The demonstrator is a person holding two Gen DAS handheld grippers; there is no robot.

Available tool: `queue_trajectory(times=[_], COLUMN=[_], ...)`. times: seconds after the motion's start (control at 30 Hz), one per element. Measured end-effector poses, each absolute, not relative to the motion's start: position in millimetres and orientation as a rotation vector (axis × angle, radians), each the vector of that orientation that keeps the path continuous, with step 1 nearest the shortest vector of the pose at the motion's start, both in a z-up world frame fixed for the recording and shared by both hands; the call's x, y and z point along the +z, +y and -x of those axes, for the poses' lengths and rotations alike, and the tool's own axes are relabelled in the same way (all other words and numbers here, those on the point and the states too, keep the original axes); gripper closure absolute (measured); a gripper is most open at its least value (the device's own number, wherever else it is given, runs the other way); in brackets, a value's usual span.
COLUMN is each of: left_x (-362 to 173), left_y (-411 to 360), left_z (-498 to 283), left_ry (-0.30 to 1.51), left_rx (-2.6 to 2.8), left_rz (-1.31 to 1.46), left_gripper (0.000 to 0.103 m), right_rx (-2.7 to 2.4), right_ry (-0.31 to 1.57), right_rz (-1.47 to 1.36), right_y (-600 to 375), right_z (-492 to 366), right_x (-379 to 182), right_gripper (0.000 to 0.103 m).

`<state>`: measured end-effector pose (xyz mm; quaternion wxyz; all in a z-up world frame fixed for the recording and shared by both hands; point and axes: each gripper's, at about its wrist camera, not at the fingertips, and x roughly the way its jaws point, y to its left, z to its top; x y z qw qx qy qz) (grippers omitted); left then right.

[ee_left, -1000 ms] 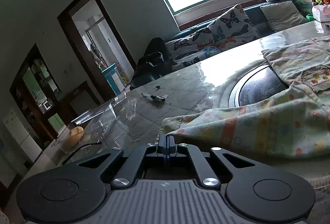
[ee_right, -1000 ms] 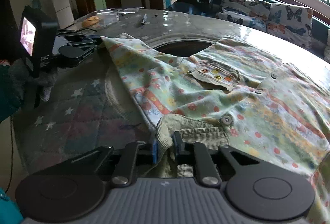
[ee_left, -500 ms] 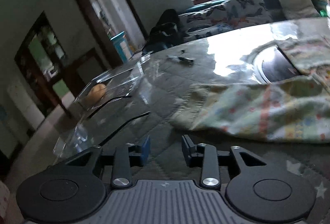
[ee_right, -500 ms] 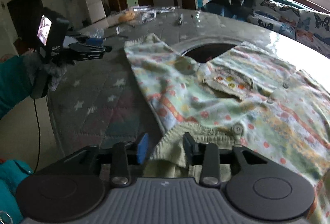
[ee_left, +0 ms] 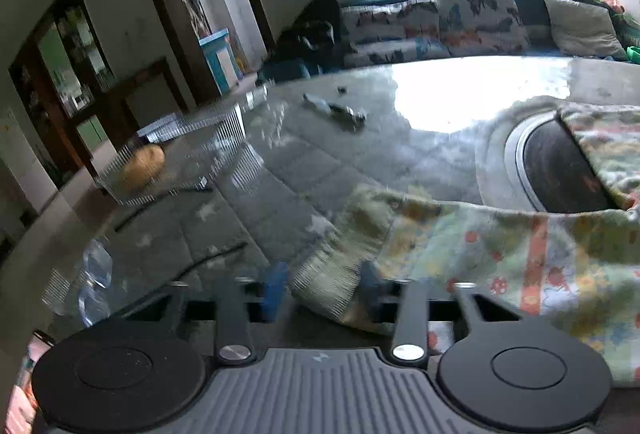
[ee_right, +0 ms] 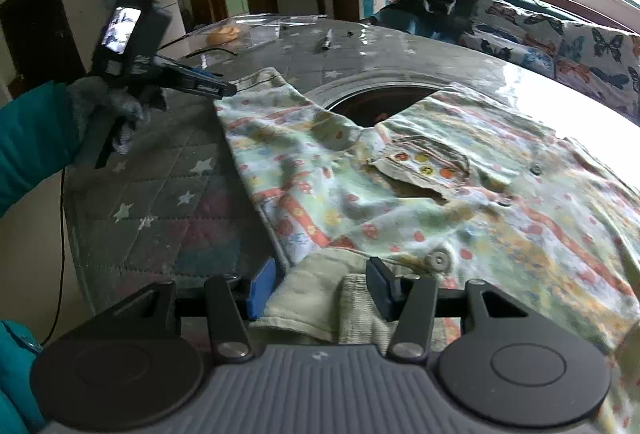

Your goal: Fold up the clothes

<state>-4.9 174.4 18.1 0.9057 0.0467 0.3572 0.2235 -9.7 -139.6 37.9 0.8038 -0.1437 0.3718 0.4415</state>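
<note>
A pale child's shirt (ee_right: 420, 190) with coloured stripes, dots, buttons and a chest pocket lies spread on the round table (ee_right: 160, 202). Its sleeve (ee_left: 500, 246) stretches to the left. My left gripper (ee_left: 322, 290) is open, with the ribbed sleeve cuff (ee_left: 328, 286) lying between its fingers. My right gripper (ee_right: 320, 286) is open, with the ribbed collar (ee_right: 320, 298) lying between its fingers. In the right wrist view the left gripper (ee_right: 224, 88) sits at the far end of the sleeve.
The table has a star-patterned quilted cover under glass and a dark round recess (ee_left: 560, 162) in the middle. A clear plastic box (ee_left: 180, 162) with an orange item, a pen (ee_left: 336, 112) and thin black cables (ee_left: 168, 202) lie at the far left. A butterfly-print sofa (ee_left: 440, 30) stands behind.
Both grippers have opened, letting go of the cuff and the collar. The left gripper drew back off the sleeve, then came forward so the cuff lies between its fingers.
</note>
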Motion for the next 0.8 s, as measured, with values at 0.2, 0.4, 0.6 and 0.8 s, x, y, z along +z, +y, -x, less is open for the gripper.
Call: queue_trajectory(times=[0.2, 0.4, 0.6, 0.8], left_x=[16.6, 19.5, 25.8, 30.6], left_y=[169.6, 180.3, 177.1, 160.3], left_z=[11.7, 38.4, 55.3, 32.8], left_ry=[0.712, 0.719, 0.72, 0.698], left_rx=[0.486, 0.537, 0.517, 0.449], left_rz=[-0.116, -0.085, -0.088, -0.12], left_gripper=[0.103, 0.103, 0.098, 0.063], right_rx=[0.953, 1.006, 1.049, 1.057], right_ry=[0.805, 0.815, 0.817, 0.798], right_rz=[0.345, 0.362, 0.395, 0.376], right_y=[-132.7, -140.2, -139.8, -140.5], right_z=[8.6, 17.4, 24.4, 26.8], right_x=[30.1, 30.1, 30.5, 37.6], right_gripper=[0.09, 0.093, 0.092, 0.078])
